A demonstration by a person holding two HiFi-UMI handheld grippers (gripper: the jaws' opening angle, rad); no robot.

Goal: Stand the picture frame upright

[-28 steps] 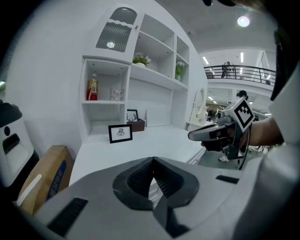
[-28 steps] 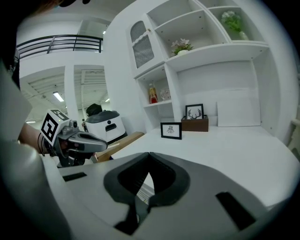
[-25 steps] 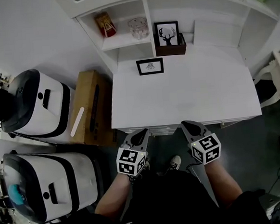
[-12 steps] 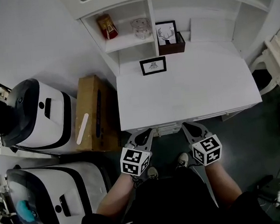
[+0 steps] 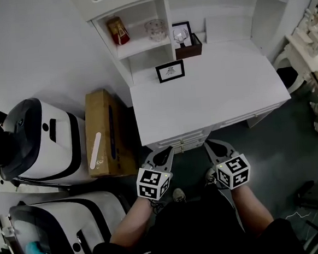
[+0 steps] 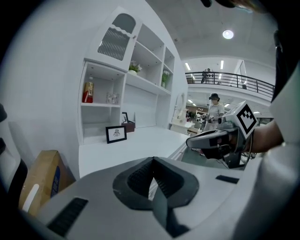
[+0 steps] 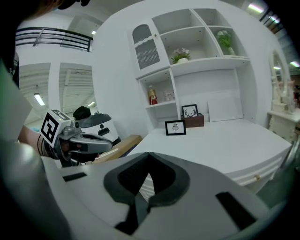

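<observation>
Your jaws are shut and empty on both. The left gripper (image 5: 165, 150) and right gripper (image 5: 209, 144) hover side by side, just short of the desk (image 5: 222, 97) front edge. The picture frame (image 5: 170, 71) stands upright well ahead of both, far across the desk, roughly in line with the left gripper.

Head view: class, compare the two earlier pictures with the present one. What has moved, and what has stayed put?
The view has swung, so the desk now sits skewed, its right end higher in the picture. The left gripper and right gripper came along and still hang off the desk's front edge. Nothing was grasped or released. Unchanged: both grippers shut and empty, and the frame standing by the shelves.
</observation>
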